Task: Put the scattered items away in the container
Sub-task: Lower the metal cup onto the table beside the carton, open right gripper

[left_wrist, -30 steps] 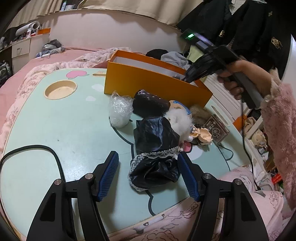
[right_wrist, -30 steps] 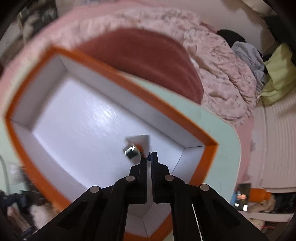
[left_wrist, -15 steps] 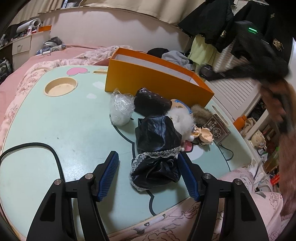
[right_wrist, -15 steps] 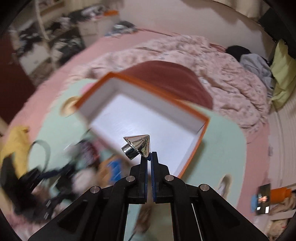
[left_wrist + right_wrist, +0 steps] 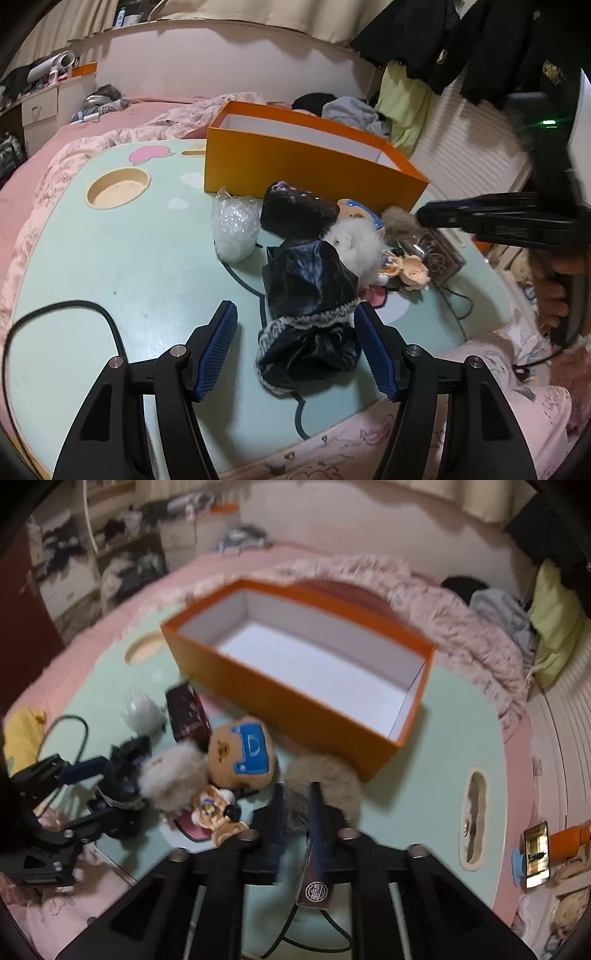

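— Black shiny cloth [image 5: 308, 325] lies between my left gripper [image 5: 297, 349] pads, jaws apart; not squeezed yet.
— And the right gripper [image 5: 297, 812]?
— Just been opening, over the furry ball [image 5: 325, 779]; next grab, then the orange box [image 5: 310, 171] behind.

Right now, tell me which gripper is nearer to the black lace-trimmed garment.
Left. The left gripper straddles the black lace-trimmed garment, its open jaws either side of the hem. The right gripper hovers off to the side, past the white fluffy toy, its jaws just opening.
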Available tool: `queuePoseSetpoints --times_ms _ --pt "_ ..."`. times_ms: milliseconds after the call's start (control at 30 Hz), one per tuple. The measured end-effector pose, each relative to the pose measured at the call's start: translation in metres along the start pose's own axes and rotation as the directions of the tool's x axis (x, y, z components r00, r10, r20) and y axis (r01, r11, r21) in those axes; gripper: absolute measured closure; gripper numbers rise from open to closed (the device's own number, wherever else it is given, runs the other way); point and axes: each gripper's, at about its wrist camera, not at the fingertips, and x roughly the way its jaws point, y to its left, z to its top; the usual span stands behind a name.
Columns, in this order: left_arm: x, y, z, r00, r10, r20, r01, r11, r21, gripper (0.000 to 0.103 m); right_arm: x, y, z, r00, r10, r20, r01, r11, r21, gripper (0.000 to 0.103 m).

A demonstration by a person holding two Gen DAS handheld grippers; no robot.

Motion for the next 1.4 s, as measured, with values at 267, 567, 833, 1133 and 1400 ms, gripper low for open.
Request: queuePoseSetpoints --times_ms 267,567,833,1133,1400 --pt "0.011 -0.02 0.02 0.999 0.001 -0.039 0.003 0.997 0.078 0.061 -0.037 0.002 -0.035 0.987 -0.109 0.114 0.106 0.994 0.032 0.055" --pt "-0.008 -0.028 0.091 0.993 -0.082 -0.089 0.087 0.995 0.053 0.038 -0.039 -0.004 -0.015 0.985 -0.141 0.099 0.142 0.99 -0.003 0.046" --pt "0.038 -0.013 0.198 0.948 -0.007 -0.317 -0.005 0.999 -0.035 0.033 0.011 -0.039 0.059 0.995 -0.068 -0.073 0.077 0.99 0.12 0.031" --pt "0.087 0.001 0.197 0.907 -0.005 -0.421 -0.022 0.998 -0.059 0.033 0.047 -0.059 0.077 0.984 -0.079 -0.161 0.107 0.979 0.173 0.031" --pt "0.024 -0.002 0.189 0.978 0.053 -0.203 -0.059 0.998 -0.025 0.033 -0.007 -0.052 0.06 0.999 -0.04 0.034 0.033 0.981 0.193 0.031"
